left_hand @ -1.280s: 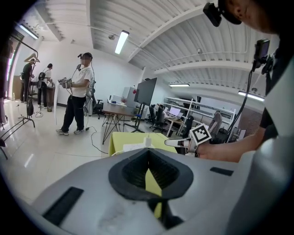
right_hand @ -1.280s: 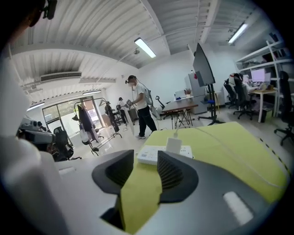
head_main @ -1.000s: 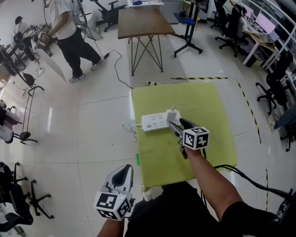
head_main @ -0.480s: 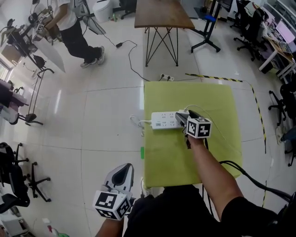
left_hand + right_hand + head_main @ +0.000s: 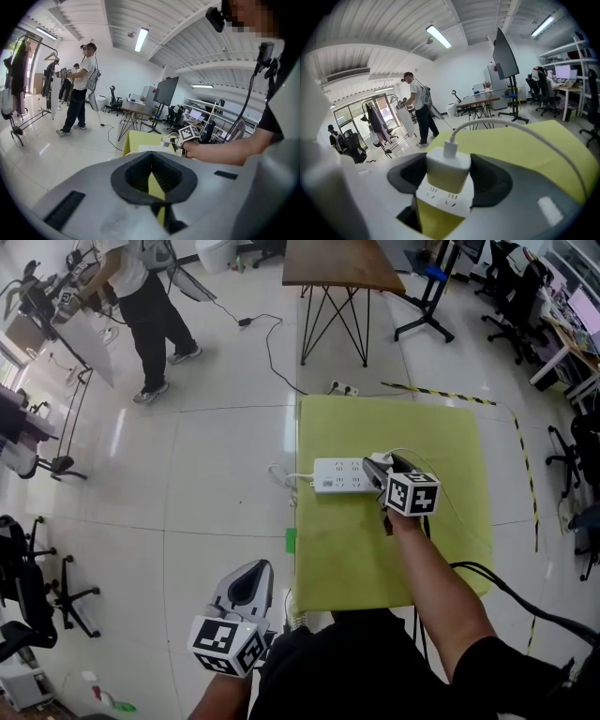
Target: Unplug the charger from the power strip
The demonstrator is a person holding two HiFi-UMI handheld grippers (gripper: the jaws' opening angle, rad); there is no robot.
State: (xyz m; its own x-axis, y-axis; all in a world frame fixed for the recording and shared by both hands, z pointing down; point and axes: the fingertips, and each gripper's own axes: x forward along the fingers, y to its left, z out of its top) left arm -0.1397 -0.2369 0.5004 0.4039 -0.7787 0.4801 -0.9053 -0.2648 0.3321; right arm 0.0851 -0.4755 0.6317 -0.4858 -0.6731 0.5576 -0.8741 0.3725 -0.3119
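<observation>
A white power strip (image 5: pixel 339 475) lies on the yellow-green tabletop (image 5: pixel 394 549), its lead running off the left edge. At its right end sits the white charger (image 5: pixel 375 463), plugged in, with a thin white cable (image 5: pixel 511 126) curving away. My right gripper (image 5: pixel 380 476) reaches over that end. In the right gripper view the charger (image 5: pixel 447 178) stands upright on the strip (image 5: pixel 445 200) between the jaws of the right gripper (image 5: pixel 450 168), which are closing round it; the pads flank its sides closely. My left gripper (image 5: pixel 247 583) hangs low beside the table, shut and empty.
A wooden table (image 5: pixel 342 263) on metal legs stands beyond the yellow one. Another power strip (image 5: pixel 340 387) and a black cord lie on the floor between them. A person (image 5: pixel 141 296) stands at the far left. Office chairs (image 5: pixel 511 287) line the right side.
My right gripper has moved forward along the strip and now has the charger between its jaws. The left gripper has barely moved.
</observation>
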